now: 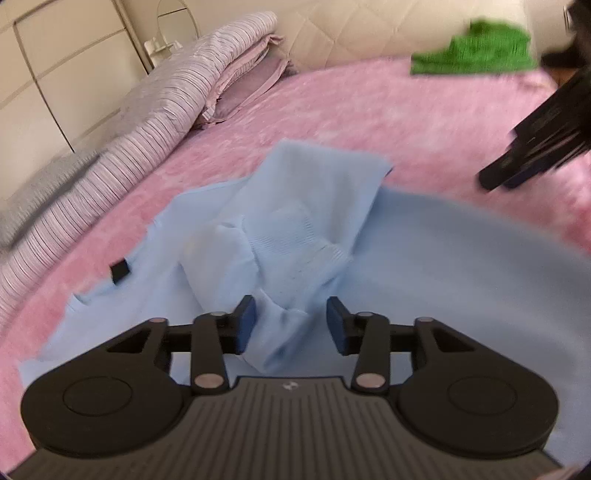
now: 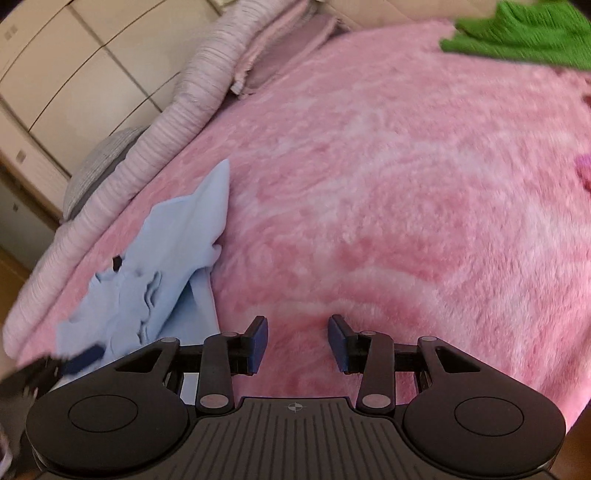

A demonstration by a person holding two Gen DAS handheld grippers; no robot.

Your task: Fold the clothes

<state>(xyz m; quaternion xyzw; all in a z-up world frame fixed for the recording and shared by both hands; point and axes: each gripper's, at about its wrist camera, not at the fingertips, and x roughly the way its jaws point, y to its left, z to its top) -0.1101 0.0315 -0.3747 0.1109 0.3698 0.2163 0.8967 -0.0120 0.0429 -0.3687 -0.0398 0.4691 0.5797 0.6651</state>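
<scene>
A light blue garment (image 1: 295,236) lies crumpled on a pink fuzzy blanket (image 1: 369,122), with a small black tag (image 1: 120,271) near its left edge. My left gripper (image 1: 291,325) hovers just above the garment's rumpled middle, open, with a fold of cloth showing below the gap between its fingers. In the right wrist view the same garment (image 2: 166,266) sits at the left. My right gripper (image 2: 297,343) is open over bare pink blanket (image 2: 388,184), to the right of the garment's edge, holding nothing. The right gripper (image 1: 517,166) also shows as a black shape at the upper right of the left wrist view.
A green knitted garment (image 1: 476,48) lies at the far end of the bed by the quilted headboard (image 1: 351,29). A striped folded duvet (image 1: 159,107) and a pillow (image 1: 255,81) run along the left side. Beyond them stands a cream wardrobe (image 1: 55,66).
</scene>
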